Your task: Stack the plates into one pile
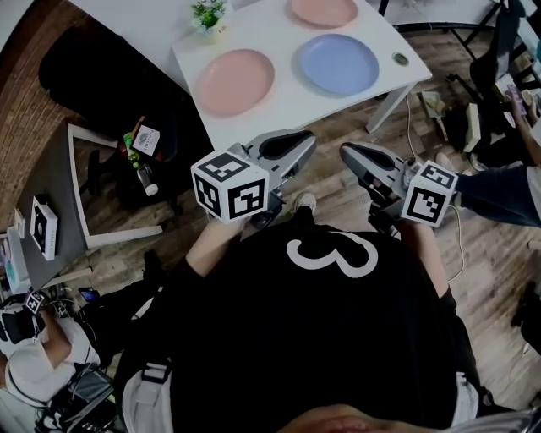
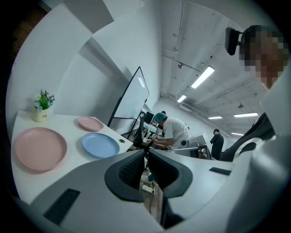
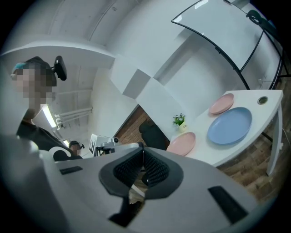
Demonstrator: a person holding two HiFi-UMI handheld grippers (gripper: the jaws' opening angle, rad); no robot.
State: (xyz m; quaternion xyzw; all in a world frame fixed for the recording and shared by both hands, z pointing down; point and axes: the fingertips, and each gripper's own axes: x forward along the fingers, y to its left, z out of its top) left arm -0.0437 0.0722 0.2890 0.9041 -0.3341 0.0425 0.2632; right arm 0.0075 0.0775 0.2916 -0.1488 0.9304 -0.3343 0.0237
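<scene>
Three plates lie apart on the white table (image 1: 279, 106): a pink plate (image 1: 235, 81) at the left, a blue plate (image 1: 337, 64) to its right, and another pink plate (image 1: 324, 11) behind. My left gripper (image 1: 309, 140) and right gripper (image 1: 346, 150) hover over the floor just short of the table's near edge, both shut and empty. The left gripper view shows the near pink plate (image 2: 40, 148), blue plate (image 2: 100, 144) and far pink plate (image 2: 90, 123) beyond my left gripper (image 2: 146, 152). In the right gripper view, past my right gripper (image 3: 142, 148), lie the blue plate (image 3: 229, 125) and both pink ones (image 3: 182, 142) (image 3: 221, 103).
A small potted plant (image 1: 209, 15) stands at the table's back left corner. A cable grommet (image 1: 400, 58) sits near its right corner. A grey desk (image 1: 51, 194) is on the left, and a seated person (image 1: 34, 355) below it. Cables and clutter lie on the wooden floor at the right.
</scene>
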